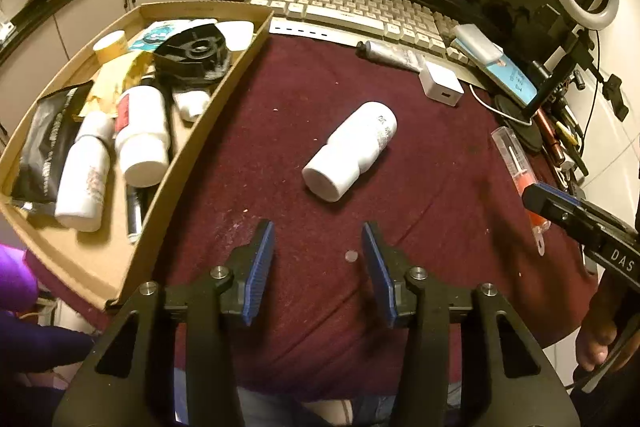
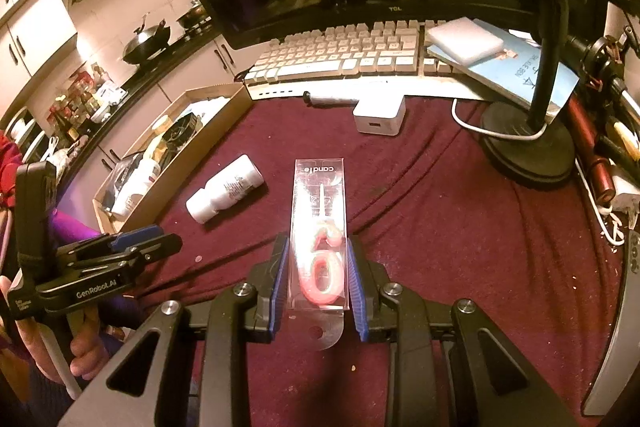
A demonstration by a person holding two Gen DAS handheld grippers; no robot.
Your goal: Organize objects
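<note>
Cardboard box [image 1: 224,83] already holds many things. White bottle [image 1: 350,151] lies on red cloth [image 1: 440,195], not yet packed. Left gripper [image 1: 318,259] wide, empty. Right gripper [image 2: 319,279] holds candle pack [image 2: 320,227].

The right tongs [image 2: 318,267] are clamped on a clear candle pack [image 2: 319,227] with a pink number candle inside; both blue pads [image 2: 281,279] press its long sides. A white bottle [image 2: 225,189] lies on its side on the maroon-covered counter [image 2: 460,227], beside a cardboard tray [image 2: 188,171]. The left tongs [image 2: 160,237] appear at the left edge, empty.
</note>
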